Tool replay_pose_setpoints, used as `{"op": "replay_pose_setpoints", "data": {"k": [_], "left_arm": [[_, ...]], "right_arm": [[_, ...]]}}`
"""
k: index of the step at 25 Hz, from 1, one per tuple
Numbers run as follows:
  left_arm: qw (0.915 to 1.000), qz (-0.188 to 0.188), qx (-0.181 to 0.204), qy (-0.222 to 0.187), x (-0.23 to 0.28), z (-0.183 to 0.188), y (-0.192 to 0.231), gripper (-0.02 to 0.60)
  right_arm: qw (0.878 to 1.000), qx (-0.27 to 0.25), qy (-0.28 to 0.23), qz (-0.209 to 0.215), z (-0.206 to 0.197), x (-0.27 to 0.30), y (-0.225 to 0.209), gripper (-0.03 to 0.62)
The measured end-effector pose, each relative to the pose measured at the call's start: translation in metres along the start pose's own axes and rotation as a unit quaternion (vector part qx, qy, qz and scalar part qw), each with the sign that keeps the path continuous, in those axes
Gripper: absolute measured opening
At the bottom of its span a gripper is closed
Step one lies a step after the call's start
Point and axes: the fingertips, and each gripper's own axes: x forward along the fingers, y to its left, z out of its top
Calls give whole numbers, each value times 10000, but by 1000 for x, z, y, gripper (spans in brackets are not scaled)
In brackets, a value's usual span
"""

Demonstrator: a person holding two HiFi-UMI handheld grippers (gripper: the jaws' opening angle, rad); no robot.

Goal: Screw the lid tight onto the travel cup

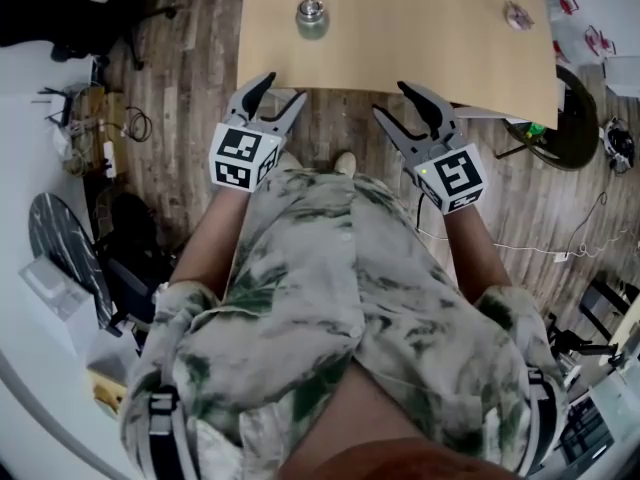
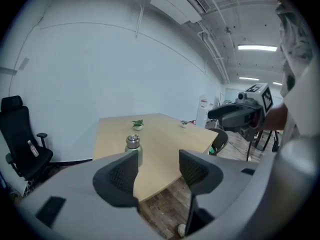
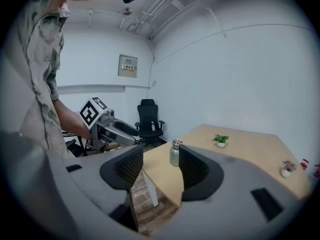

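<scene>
Head view: tan table [image 1: 410,53] bearing travel cup [image 1: 312,18], grey plank floor [image 1: 190,78].

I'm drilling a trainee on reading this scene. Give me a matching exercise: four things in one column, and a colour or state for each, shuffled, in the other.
1. travel cup
2. potted plant
3. office chair
4. left gripper

A. black
B. jaws apart, nothing between them
C. silver lid on top
D. green leaves

Pairs: 1-C, 2-D, 3-A, 4-B.

Matt wooden table [image 1: 420,58], travel cup's [image 1: 312,30] shiny metal lid [image 1: 311,11] (body satin), grainy plank floor [image 1: 340,128]
</scene>
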Motion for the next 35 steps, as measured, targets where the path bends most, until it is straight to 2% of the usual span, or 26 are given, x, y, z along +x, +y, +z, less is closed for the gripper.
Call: {"op": "replay_pose_setpoints", "data": {"k": [8,15,22,35], "left_arm": [[9996,43,152,215,50,-6,35,285],[9981,-270,343,443,99,-15,76,309],[9953,-543,525,610,140,-24,99,321],[9890,-895,734,925,195,-52,129,342]], "right_arm": [[9994,155,130,-275,-8,14,-35,255],[9958,376,297,-779,-4,33,-59,264],[9918,481,371,-1125,4,56,-76,275],[9869,557,713,-1334,13,91,-85,282]]}}
